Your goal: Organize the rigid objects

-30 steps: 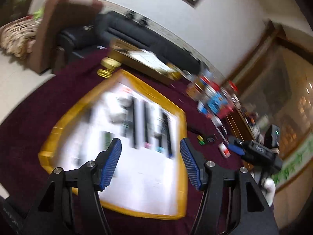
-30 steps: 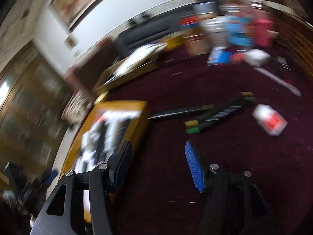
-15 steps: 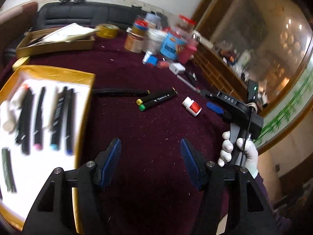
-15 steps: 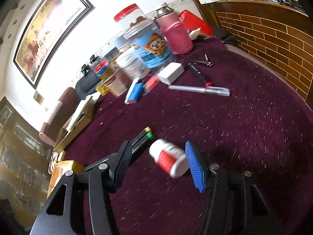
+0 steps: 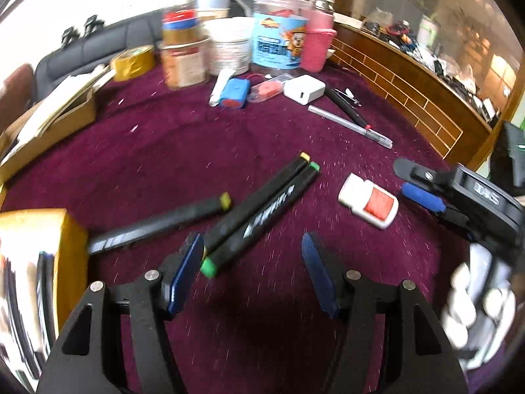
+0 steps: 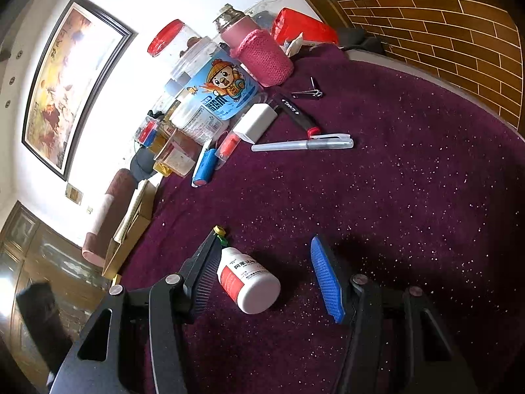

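Right gripper (image 6: 262, 279): hanging open, its jaws straddling the white pill bottle (image 6: 249, 280), not pinching it.
Left gripper (image 5: 251, 272): gaping open, empty, over the two black markers (image 5: 262, 213).
Bottle: lying sideways on the maroon cloth (image 6: 393, 197).

1. Landmark: pair of black markers (image 5: 262, 213), lying side by side and touching on the maroon cloth (image 5: 229, 138), green and yellow end caps.
2. Left gripper (image 5: 251, 262): jaws apart, nothing gripped; its left pad sits just beside the pair's near green end.
3. Third black marker (image 5: 157, 223): left of the pair, apart from it.
4. White bottle with red label (image 5: 369, 201): on its side, right of the pair.
5. Right gripper (image 5: 416, 184): beyond the bottle, held by a white-gloved hand (image 5: 475, 308).
6. Silver pen (image 5: 349, 126): behind the pair.
7. Jars (image 5: 279, 46): far behind, blurred.
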{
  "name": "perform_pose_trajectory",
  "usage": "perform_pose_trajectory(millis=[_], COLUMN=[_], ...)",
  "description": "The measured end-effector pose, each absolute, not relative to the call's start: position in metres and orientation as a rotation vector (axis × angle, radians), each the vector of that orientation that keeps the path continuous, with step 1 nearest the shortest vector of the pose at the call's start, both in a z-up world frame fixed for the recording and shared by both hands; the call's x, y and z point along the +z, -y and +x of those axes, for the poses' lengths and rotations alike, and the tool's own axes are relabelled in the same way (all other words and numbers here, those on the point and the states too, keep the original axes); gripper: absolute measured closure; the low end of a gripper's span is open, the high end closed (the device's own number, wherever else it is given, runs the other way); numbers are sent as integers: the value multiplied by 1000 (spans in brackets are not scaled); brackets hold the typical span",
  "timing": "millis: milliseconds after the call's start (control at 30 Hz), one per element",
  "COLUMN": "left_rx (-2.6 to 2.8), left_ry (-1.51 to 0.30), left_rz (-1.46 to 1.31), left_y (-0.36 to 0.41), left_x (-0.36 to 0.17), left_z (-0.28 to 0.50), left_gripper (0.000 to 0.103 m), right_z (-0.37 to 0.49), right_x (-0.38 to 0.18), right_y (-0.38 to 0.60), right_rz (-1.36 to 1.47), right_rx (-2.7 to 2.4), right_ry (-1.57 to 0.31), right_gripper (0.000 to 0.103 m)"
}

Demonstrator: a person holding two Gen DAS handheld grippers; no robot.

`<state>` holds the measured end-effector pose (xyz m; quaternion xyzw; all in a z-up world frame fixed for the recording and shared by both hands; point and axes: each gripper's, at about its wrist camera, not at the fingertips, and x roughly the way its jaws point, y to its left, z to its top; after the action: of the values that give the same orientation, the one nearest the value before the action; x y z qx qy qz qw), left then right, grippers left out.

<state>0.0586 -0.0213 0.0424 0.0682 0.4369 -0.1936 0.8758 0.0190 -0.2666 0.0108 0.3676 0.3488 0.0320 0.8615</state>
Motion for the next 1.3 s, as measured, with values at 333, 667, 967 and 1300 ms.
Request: perform_pose_trajectory(millis=[333,667,967,1300], left_rx=[-422,-465,-552,-523], left_ry=[-934,-1018,-1011,-1045], left_rz=[331,238,63,101], left_y=[53,18,-11,1], left_x=[14,18,36,18], left_z=[79,12,-28,-12], left_gripper=[71,76,74,75], right_z=[23,25,24,25], right_x=[5,3,4,5], right_y=[265,259,257,254], right_rz=[759,717,701,679], right_rx=[58,46,55,56], right_ry=[-771,-793,-792,-791], right_gripper=[51,50,46,43])
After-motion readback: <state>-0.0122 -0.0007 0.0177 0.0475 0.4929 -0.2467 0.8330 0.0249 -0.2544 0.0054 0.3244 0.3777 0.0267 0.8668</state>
